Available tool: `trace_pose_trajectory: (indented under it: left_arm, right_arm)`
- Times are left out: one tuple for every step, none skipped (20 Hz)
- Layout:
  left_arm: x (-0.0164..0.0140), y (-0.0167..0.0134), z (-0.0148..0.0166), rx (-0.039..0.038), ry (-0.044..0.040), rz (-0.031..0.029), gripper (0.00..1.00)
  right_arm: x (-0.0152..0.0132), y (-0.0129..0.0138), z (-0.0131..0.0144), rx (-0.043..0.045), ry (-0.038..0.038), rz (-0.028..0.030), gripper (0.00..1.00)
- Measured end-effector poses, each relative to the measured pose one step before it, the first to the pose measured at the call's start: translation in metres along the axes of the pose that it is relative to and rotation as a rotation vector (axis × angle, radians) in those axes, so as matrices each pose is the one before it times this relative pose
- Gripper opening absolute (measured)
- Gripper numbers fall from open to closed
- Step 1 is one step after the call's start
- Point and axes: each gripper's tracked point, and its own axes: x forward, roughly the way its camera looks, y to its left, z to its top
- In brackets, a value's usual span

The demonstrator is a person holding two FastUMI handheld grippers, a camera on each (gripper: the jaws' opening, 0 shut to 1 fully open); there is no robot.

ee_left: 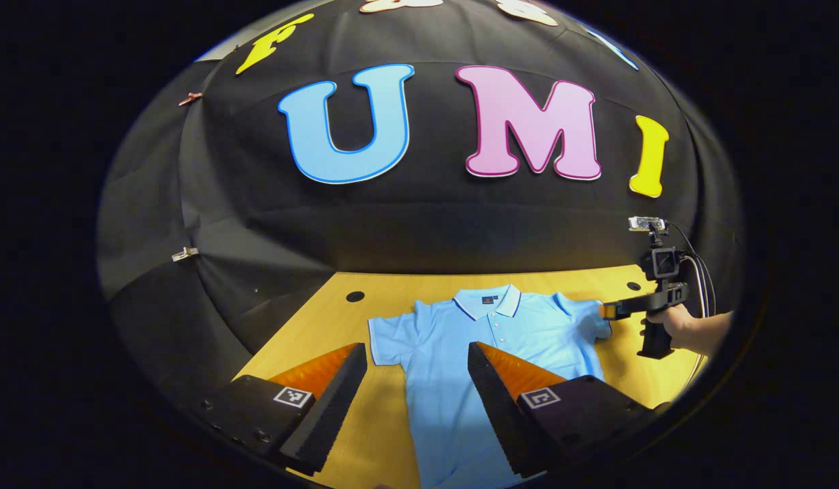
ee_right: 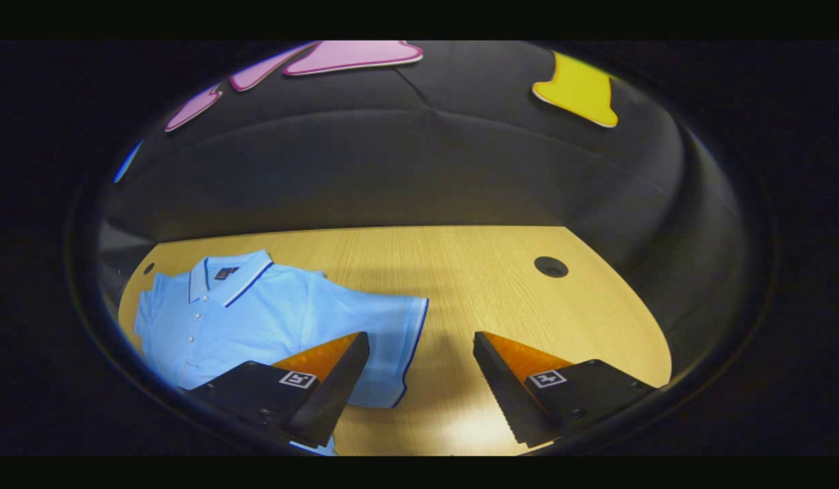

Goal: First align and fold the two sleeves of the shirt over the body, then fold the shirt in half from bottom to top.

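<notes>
Grippers [ee_left: 417, 353] apart above shirt [ee_left: 460, 339].

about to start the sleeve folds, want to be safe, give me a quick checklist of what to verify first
1. Shirt lies flat, collar away from the person, on the table: ok.
2. Both sleeves spread out, not yet folded: ok.
3. Left gripper jaws open, hanging over the shirt's left sleeve edge: ok.
4. Right gripper jaws open, straddling the right sleeve's cuff: ok.
5. Height of either gripper above the cloth: cannot tell.
6. Shirt's bottom hem straight: cannot tell, it lies out of sight.
</notes>
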Motion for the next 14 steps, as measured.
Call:
trace_pose_trajectory:
  left_arm:
    - [0.00053,-0.00419,-0.00154,0.0037,0.00269,-0.00848,0.96]
    - [0.00054,-0.00442,0.00001,0.00424,0.00074,-0.00777,0.96]
    - [0.00058,-0.00308,0.00074,0.00476,-0.00292,-0.00731,0.96]
    - [-0.00055,-0.00285,0.00102,0.00511,-0.00322,-0.00571,0.96]
    - [-0.00024,-0.00265,-0.00165,-0.00005,0.00054,-0.00433,0.96]
    - [-0.00066,-0.00247,-0.00002,-0.00228,0.00193,-0.00273,0.96]
    - [-0.00005,-0.00131,-0.002,-0.00189,0.00073,-0.00048,0.96]
    - [-0.00035,-0.00123,-0.00085,-0.0038,0.00124,-0.00064,0.96]
    - [0.00008,-0.00048,-0.00057,-0.00281,0.00032,-0.00132,0.96]
    - [-0.0012,-0.00101,0.00074,-0.00059,-0.00022,0.00071,0.96]
    - [0.00045,-0.00088,-0.0017,0.00225,0.00115,0.00197,0.96]
    - [-0.00132,-0.00173,-0.00022,0.00282,-0.00025,-0.00007,0.96]
    - [-0.00132,-0.00198,-0.00103,0.00349,-0.00243,-0.00154,0.96]
    - [-0.00073,-0.00105,0.00048,0.00395,-0.00161,0.00277,0.96]
  right_arm:
    - [0.00636,-0.00098,-0.00309,0.01677,0.01059,-0.00419,0.97]
    - [0.00589,0.00009,-0.00462,0.01489,0.01355,-0.00017,0.97]
    - [0.00474,0.00104,-0.00407,0.01205,0.01118,0.0023,0.97]
    - [0.00444,0.00037,-0.0047,0.00434,0.01114,0.00037,0.96]
    - [0.00249,0.00022,-0.00346,-0.00186,0.0088,0.00108,0.96]
    - [0.00024,0.00017,-0.00042,-0.00313,-0.00076,0.00401,0.96]
    - [0.00294,0.00009,0.00285,-0.00597,-0.01386,-0.00113,0.97]
    - [-0.00032,0.00035,-0.00051,-0.00177,-0.00066,0.0042,0.96]
    - [-0.00024,0.00084,-0.00032,0.00768,0.00566,0.0055,0.96]
    - [0.00156,-0.00037,0.00132,0.00208,-0.00331,-0.00125,0.97]
    - [-0.0003,0.00002,-0.00125,0.00202,0.00537,0.00286,0.96]
    - [-0.00019,0.00176,0.00022,0.00373,0.00085,0.00545,0.88]
    - [-0.0014,0.00067,-0.00022,0.00276,0.00334,0.00707,0.77]
    - [0.00106,0.00124,-0.00093,0.00323,0.00147,0.0113,0.61]
